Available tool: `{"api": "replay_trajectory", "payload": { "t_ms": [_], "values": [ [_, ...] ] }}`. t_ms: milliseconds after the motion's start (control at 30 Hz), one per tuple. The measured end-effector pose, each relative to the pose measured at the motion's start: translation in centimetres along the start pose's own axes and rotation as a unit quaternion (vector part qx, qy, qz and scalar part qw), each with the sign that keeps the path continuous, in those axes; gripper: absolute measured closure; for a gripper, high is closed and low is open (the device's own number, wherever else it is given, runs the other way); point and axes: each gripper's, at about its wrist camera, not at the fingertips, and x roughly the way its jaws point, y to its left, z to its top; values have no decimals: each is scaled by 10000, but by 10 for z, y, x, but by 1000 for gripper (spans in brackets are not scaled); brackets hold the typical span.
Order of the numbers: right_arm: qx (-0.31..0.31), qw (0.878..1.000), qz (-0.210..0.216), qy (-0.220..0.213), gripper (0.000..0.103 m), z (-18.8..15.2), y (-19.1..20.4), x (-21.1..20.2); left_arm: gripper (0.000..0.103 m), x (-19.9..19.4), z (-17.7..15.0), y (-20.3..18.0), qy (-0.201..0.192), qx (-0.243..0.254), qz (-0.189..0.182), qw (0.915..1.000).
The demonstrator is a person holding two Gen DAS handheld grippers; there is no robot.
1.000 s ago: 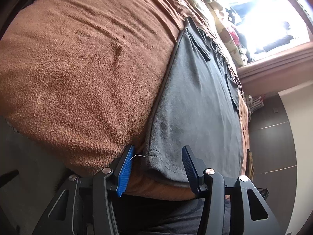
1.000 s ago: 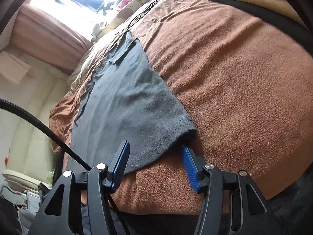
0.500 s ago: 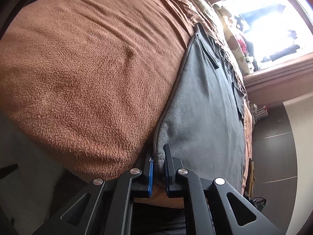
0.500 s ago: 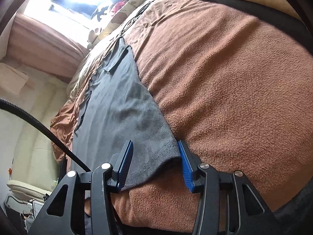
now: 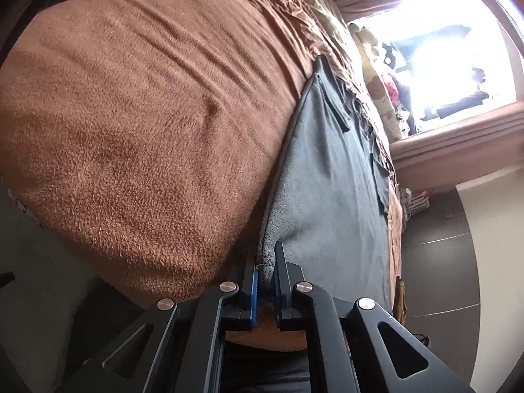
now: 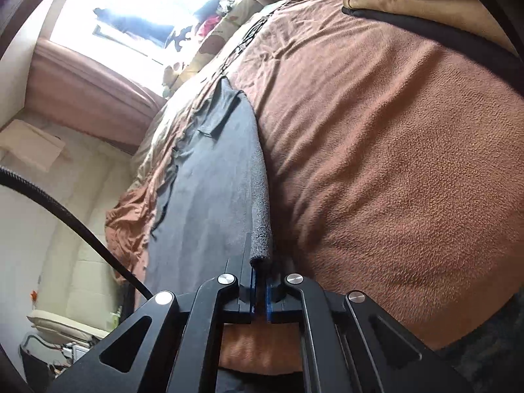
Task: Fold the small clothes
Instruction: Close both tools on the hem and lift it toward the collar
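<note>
A dark grey T-shirt [image 5: 334,196] lies spread flat on a brown fleece blanket [image 5: 147,124], its sleeves and collar toward the bright window. My left gripper [image 5: 265,262] is shut on the shirt's near left hem corner, grey cloth pinched between the blue pads. In the right wrist view the same grey T-shirt [image 6: 209,190] runs away from me, and my right gripper [image 6: 260,265] is shut on its near right hem corner, which bunches up just above the pads. Both corners sit slightly raised off the blanket [image 6: 393,163].
A patterned pillow and soft toys [image 5: 376,75] lie by the window at the bed's far end. A black cable [image 6: 65,216] crosses the left of the right wrist view. Dark floor [image 5: 435,262] shows beside the bed, and a dark strap [image 6: 442,36] edges the blanket.
Both grippers went from open around the hem corners to shut on them, the left first, then the right. The right corner has lifted slightly and the hem has gathered.
</note>
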Motion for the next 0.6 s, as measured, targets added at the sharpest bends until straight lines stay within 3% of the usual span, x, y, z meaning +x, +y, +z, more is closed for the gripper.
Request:
{"api": "replay_trajectory", "payload": {
  "t_ms": [267,600],
  "values": [
    [-105,9981,522,-326,103,-9,30,-46,97,-45,6,-25,-376,215,-526,9977],
    [-316,9908,1118,-693,103,-31,51,-104,97,-111,9,-59,-875,503,-1217,9874]
  ]
}}
